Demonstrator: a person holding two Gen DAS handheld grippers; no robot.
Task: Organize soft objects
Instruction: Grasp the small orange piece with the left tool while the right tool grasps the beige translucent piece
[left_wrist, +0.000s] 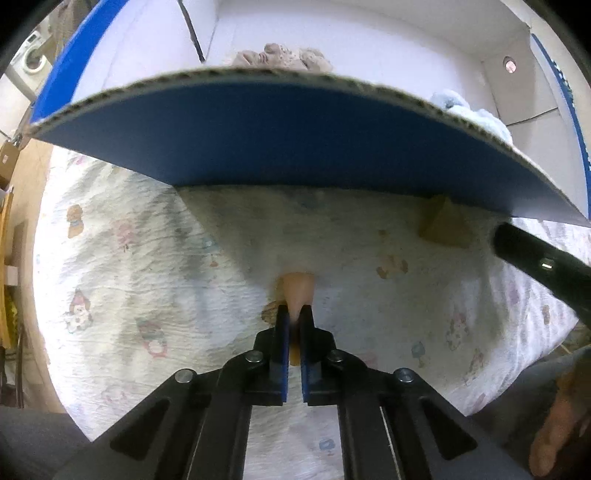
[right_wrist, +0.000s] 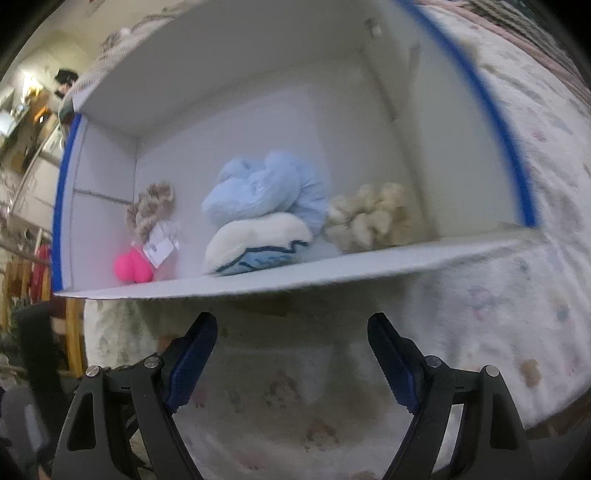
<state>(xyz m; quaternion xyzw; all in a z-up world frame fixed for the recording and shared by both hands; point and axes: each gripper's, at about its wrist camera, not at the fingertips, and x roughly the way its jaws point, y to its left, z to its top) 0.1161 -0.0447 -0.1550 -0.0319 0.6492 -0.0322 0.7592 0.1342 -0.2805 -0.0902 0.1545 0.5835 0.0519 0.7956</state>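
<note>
My left gripper (left_wrist: 294, 312) is shut on a small peach-coloured soft object (left_wrist: 298, 293) and holds it over the patterned quilt, just in front of the blue cardboard box wall (left_wrist: 258, 129). My right gripper (right_wrist: 291, 332) is open and empty, in front of the box's near rim (right_wrist: 295, 275). Inside the white-lined box lie a fluffy light-blue plush (right_wrist: 266, 184), a cream and blue plush (right_wrist: 255, 245), a cream fuzzy toy (right_wrist: 365, 218), a beige knitted toy with a tag (right_wrist: 151, 210) and a pink ball-shaped toy (right_wrist: 135, 267). The left wrist view shows only the tops of a beige toy (left_wrist: 284, 57) and the blue plush (left_wrist: 469, 110).
The box stands on a quilt with small cartoon prints (left_wrist: 129, 266). A tan wedge-shaped object (left_wrist: 445, 225) lies at the box's foot on the right. The black arm of the other gripper (left_wrist: 539, 266) reaches in from the right. A wooden chair and room clutter (right_wrist: 33, 266) are at the left.
</note>
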